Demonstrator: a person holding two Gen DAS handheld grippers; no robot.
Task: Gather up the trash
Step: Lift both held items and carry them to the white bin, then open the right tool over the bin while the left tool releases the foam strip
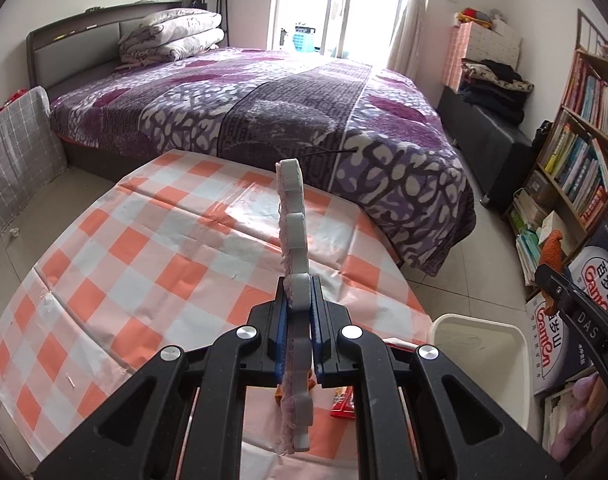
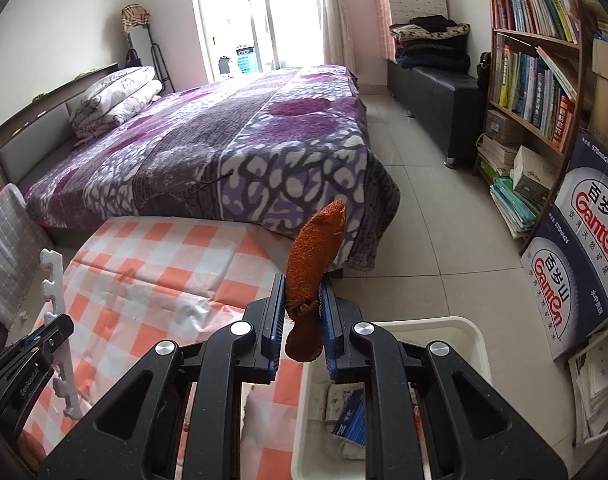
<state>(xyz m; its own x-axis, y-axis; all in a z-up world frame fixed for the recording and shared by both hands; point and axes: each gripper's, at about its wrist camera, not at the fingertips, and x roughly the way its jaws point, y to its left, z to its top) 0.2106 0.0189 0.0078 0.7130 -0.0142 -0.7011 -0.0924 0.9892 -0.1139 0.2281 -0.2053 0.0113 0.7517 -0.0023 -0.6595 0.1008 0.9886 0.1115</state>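
My left gripper (image 1: 297, 292) is shut on a white foam strip (image 1: 293, 216) with notched edges, held upright above the checked table (image 1: 123, 264). The strip also shows in the right wrist view (image 2: 53, 292), with the left gripper (image 2: 43, 334) around it. My right gripper (image 2: 302, 300) is shut on an orange peel (image 2: 316, 252), held over the near left edge of a white bin (image 2: 472, 332). The right gripper (image 1: 556, 292) with the peel (image 1: 552, 248) shows at the right of the left wrist view, above the bin (image 1: 480, 340). The bin holds paper and a blue packet (image 2: 350, 416).
A red wrapper (image 1: 344, 404) lies on the table beneath the left gripper. A bed with a purple blanket (image 1: 263, 112) stands behind the table. A bookshelf (image 2: 536, 72) and Ganten boxes (image 2: 576, 240) stand to the right. A dark bench (image 2: 436, 96) lines the far wall.
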